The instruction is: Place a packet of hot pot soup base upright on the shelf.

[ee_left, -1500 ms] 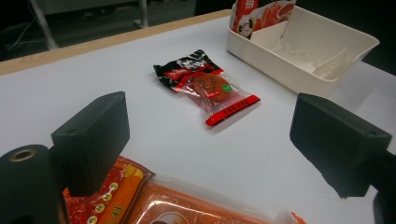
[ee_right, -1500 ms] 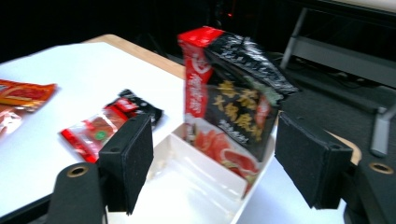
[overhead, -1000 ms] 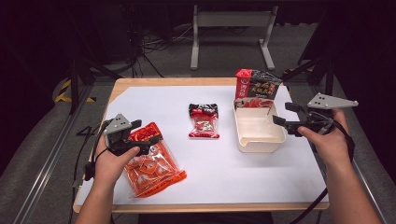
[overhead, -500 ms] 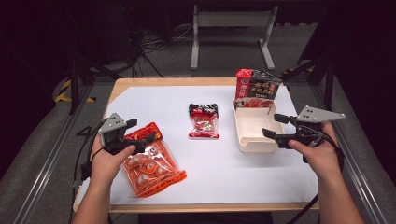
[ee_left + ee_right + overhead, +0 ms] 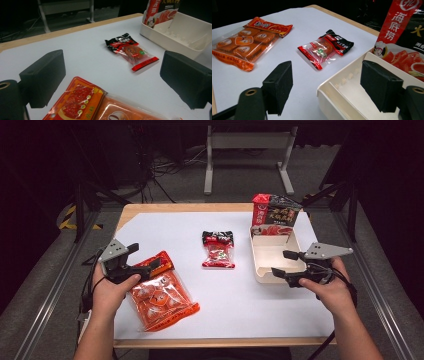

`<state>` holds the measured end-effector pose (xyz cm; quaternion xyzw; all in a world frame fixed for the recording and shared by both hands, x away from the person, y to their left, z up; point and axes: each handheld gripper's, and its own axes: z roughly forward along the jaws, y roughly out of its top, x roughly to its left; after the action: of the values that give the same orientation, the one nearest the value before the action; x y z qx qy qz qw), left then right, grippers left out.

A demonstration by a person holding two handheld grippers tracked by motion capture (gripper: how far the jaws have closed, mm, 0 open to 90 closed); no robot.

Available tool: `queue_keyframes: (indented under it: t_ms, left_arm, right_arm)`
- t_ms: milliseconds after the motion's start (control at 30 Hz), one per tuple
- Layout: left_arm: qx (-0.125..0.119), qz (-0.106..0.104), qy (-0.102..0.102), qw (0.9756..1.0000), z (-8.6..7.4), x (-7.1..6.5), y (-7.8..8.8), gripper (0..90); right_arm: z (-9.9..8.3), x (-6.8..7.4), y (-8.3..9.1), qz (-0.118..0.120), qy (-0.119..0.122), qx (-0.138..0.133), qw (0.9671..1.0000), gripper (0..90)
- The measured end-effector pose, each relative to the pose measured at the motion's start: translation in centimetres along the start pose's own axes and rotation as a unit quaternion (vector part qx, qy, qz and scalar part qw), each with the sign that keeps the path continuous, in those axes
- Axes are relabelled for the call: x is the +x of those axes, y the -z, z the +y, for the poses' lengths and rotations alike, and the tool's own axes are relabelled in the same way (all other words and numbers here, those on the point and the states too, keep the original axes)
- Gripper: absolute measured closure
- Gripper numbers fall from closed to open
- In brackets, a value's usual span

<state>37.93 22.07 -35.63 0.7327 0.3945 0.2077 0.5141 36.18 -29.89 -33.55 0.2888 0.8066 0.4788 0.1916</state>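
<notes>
**Snack packets and tray – packing barely begun**

Since no packet lies flat in the white tray (image 5: 261,265), the work appears to be at its start, judging by how things lie: one item stands in the tray and two wait on the table (image 5: 240,310).

- Item 1, orange packet (image 5: 161,292) – clear film with an orange printed header, round orange pieces showing through. It lies flat at the near left of the table. The left tool (image 5: 150,265) sits over its header end, jaws apart to either side of it in the left gripper view; nothing is clamped. Likely the next thing to be lifted.
- Item 2, small red and black packet (image 5: 218,249) – clear window, one reddish piece inside, a red strip at one end. It lies flat at mid-table, well apart from both tools, untouched.
- Item 3, tall red and black pouch (image 5: 274,214) – printed with white characters and a food picture. It stands upright at the far end of the tray, leaning against the wall.
- Tray – white, oblong, bare floor, at the right of the table. The right tool (image 5: 287,262) hovers at its near corner with jaws apart, one over the tray and one outside it, holding nothing.

Left to do, by this reading: both flat packets into the tray.
</notes>
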Motion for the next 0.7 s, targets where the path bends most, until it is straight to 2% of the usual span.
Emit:
queue_keyframes:
  t_ms: [333, 433, 533, 633, 700]
  left_arm:
    - [0.013, 0.046, 0.020, 0.9987, -1.2, 2.5, 0.5, 8.4]
    - [0.017, 0.054, 0.023, 0.9981, -1.5, 3.0, 0.6, 8.7]
    - [0.017, 0.070, 0.033, 0.9969, -2.2, 3.8, 0.8, 9.4]
    - [0.016, 0.090, 0.032, 0.9953, -2.7, 4.4, 1.1, 11.1]
    - [0.020, 0.090, 0.048, 0.9946, -3.1, 4.9, 1.2, 11.8]
  right_arm:
    - [0.0, 0.9, -1.0, 0.012, 0.015, -0.001, 0.9998, 26.0]
    - [-0.1, 1.0, -1.2, 0.013, 0.017, 0.001, 0.9998, 26.0]
    - [-0.2, 1.2, -1.6, 0.020, 0.019, 0.004, 0.9996, 25.8]
    - [-0.2, 1.3, -1.9, 0.021, 0.022, 0.007, 0.9995, 25.8]
    - [-0.3, 1.4, -2.0, 0.019, 0.023, 0.010, 0.9995, 25.9]
